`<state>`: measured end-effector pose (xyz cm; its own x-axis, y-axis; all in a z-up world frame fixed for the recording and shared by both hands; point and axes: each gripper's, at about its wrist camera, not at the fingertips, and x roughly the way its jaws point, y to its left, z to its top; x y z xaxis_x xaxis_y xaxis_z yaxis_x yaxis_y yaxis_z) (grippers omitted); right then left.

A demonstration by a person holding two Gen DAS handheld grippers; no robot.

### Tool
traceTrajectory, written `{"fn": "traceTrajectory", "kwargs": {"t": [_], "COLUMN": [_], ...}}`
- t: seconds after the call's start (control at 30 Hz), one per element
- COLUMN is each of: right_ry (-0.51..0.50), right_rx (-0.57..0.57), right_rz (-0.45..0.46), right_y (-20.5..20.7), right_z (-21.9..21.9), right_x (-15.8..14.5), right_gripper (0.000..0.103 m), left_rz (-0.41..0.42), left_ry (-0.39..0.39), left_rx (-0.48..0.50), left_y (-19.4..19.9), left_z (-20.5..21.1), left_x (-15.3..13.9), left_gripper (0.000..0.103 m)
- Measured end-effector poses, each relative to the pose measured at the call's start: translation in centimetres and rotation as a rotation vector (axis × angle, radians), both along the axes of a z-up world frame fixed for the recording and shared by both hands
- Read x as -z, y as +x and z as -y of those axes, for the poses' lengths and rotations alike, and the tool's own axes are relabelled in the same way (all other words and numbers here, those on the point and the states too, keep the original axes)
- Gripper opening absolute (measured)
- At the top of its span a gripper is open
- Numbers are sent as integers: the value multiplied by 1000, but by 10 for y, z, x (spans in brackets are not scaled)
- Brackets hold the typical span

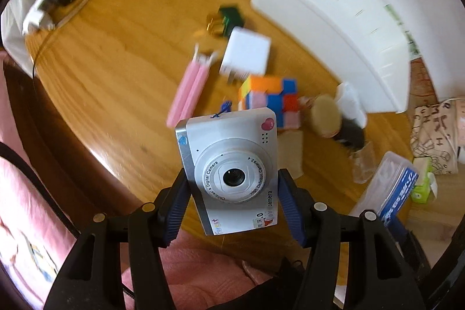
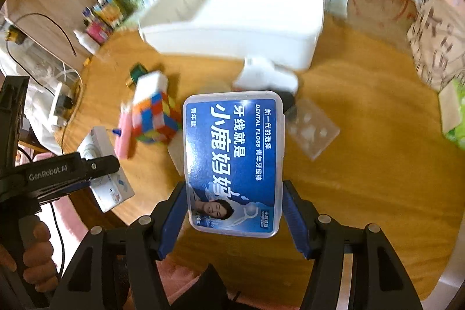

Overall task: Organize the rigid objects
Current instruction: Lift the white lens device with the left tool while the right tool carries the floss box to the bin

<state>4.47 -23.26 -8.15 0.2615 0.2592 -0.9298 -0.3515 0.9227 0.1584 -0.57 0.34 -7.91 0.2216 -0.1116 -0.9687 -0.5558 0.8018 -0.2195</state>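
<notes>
Left gripper clamps your children's camera above the wooden table; its smooth sides could slip. Right gripper pinches the floss box low; swinging toward the white bin may tip it.

This is a lived-in room of a home. A varnished wooden bench carries everyday clutter: a scrambled puzzle cube, a white plug adapter, pink candles and a white plastic storage bin toward its far edge. Small bottles and colourful packets crowd the far left corner, a printed tote bag lies at the right edge, and pink quilted fabric lies beside the near edge.
</notes>
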Motion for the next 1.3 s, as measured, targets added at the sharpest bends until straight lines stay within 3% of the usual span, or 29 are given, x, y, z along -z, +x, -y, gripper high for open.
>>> {"fn": "traceTrajectory", "kwargs": {"t": [0.17, 0.67, 0.97, 1.3], "right_ry": [32, 101, 127, 120], "right_rx": [-6, -16, 3, 22], "right_rz": [103, 342, 424, 543], "right_y": [3, 33, 59, 78], "right_z": [-1, 1, -1, -5], "right_x": [-25, -80, -80, -72], "right_gripper": [64, 64, 64, 64], "left_rz": [80, 232, 377, 508], "left_ry": [55, 173, 253, 240], "left_rx": [45, 143, 181, 240], "left_y": [7, 60, 92, 119], "left_z": [-10, 6, 1, -8], "left_x": [-32, -75, -95, -85], "left_gripper": [62, 62, 62, 62]}}
